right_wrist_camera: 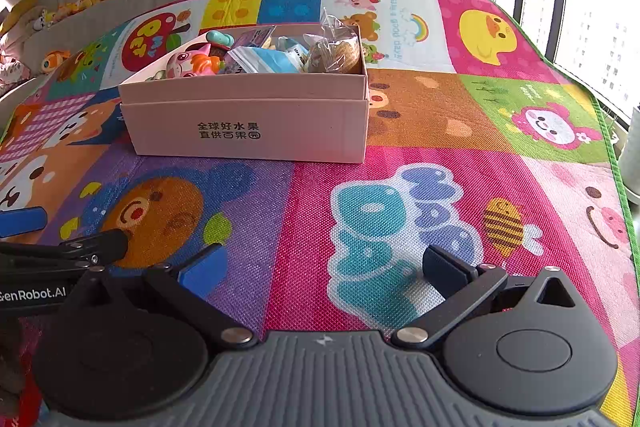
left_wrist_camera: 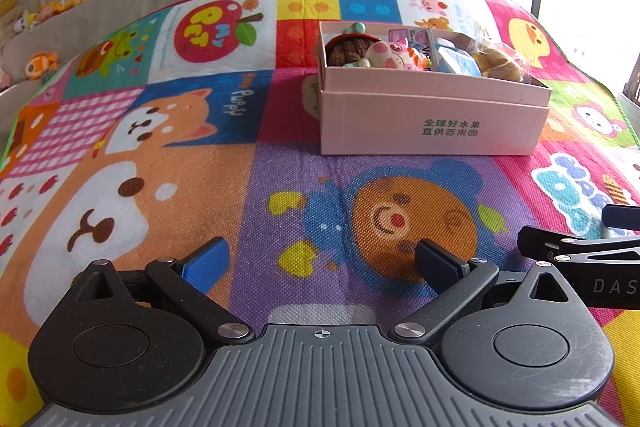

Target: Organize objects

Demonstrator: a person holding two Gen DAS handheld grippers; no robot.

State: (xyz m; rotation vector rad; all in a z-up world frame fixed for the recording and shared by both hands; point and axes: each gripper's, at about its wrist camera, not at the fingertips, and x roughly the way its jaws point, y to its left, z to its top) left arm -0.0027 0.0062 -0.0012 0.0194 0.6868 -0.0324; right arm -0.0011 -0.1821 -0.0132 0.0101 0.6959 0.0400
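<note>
Both my left gripper [left_wrist_camera: 320,259] and right gripper [right_wrist_camera: 324,267] gape empty; everything visible already sits in the pink box [right_wrist_camera: 248,123], so I judge sorting done.

Pink box [right_wrist_camera: 248,123] filled with toys on cartoon mat [right_wrist_camera: 440,131], right tongs [right_wrist_camera: 320,267] spread, empty

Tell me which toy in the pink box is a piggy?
The pink-and-white pig figure in the pink cardboard box; beside it sit a brown knitted toy and wrapped packets.
</note>
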